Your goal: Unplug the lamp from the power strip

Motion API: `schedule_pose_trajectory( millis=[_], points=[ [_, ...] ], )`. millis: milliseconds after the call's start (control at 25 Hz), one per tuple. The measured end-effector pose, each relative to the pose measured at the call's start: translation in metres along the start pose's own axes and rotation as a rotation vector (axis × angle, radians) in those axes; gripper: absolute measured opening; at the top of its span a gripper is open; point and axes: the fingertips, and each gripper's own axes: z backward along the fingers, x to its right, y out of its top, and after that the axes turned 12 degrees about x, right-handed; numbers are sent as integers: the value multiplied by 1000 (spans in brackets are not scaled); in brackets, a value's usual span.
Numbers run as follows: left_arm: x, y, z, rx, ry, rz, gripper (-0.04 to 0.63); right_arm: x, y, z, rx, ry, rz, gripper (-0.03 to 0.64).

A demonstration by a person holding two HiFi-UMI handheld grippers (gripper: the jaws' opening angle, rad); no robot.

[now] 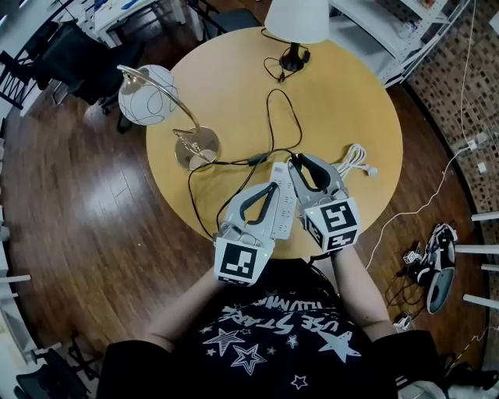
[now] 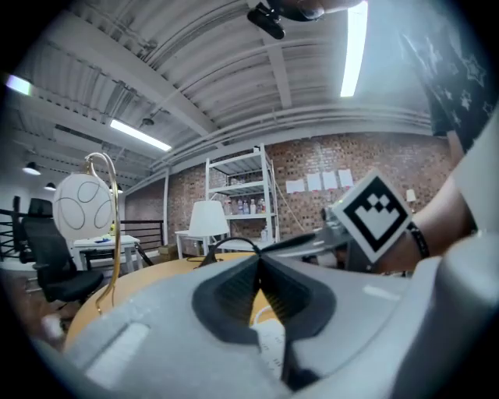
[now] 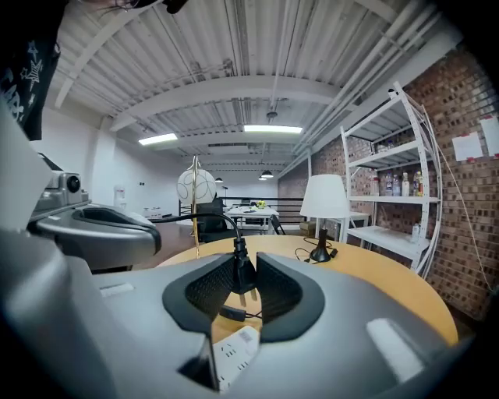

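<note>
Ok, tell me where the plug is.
Right gripper view: the black plug is clamped in the right gripper, prongs bare, just above the white power strip.

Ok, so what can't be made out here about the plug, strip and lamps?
Head view: power strip sockets, covered by the left gripper and right gripper.
Head view: which lamp the held plug belongs to; thin cords cross.
Head view: white lamp shade top, cut by the upper edge.
</note>
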Motion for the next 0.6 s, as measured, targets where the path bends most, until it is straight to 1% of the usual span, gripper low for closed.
schedule_pose_trajectory(
  millis=[120, 280, 600],
  points=[
    [-16, -2, -6, 6, 56, -6, 5, -4, 3, 4, 15, -5, 0, 87],
    [-26, -3, -12, 2, 98, 4, 5, -11, 6, 7, 28, 7, 6, 87],
    [-34, -5, -15, -6, 128, 16, 5, -15, 6, 10, 29, 16, 5, 87]
  ],
)
